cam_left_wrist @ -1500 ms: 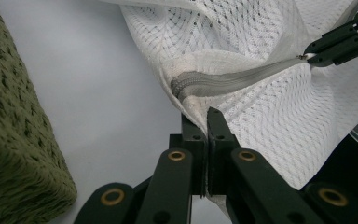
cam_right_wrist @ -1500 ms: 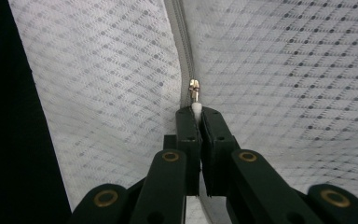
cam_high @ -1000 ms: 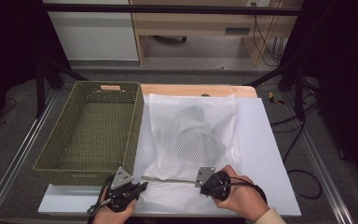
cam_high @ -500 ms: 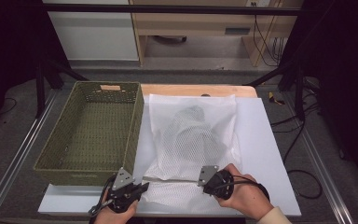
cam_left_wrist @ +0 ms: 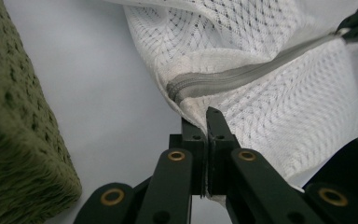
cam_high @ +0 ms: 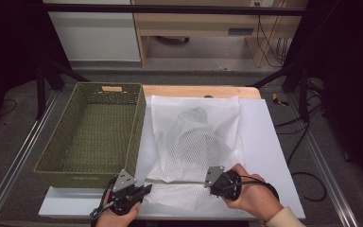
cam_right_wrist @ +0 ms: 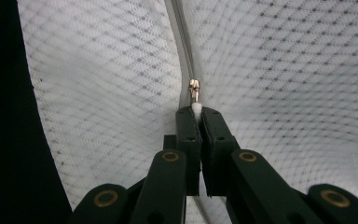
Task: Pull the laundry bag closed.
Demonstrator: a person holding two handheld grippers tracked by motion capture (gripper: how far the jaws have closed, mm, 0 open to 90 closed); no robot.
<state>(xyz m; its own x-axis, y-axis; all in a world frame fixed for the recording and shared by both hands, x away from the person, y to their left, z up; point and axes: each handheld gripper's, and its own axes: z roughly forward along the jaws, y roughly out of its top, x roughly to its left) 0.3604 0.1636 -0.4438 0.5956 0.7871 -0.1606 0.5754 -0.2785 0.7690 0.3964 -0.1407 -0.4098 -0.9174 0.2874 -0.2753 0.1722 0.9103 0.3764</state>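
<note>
Right gripper view: right gripper (cam_right_wrist: 195, 112) clamped on zipper pull (cam_right_wrist: 194, 88) of mesh bag (cam_right_wrist: 279, 70); left gripper (cam_left_wrist: 207, 122) pinches bag corner beyond its tips. We judge bag light, floppy; grip seam, pull.

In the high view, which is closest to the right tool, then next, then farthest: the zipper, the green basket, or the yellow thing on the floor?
1. Zipper, right at the right tool, on the mesh bag's near edge.
2. Green basket, across the table to the left.
3. Yellow thing, on the floor beyond the table's far right corner.
</note>
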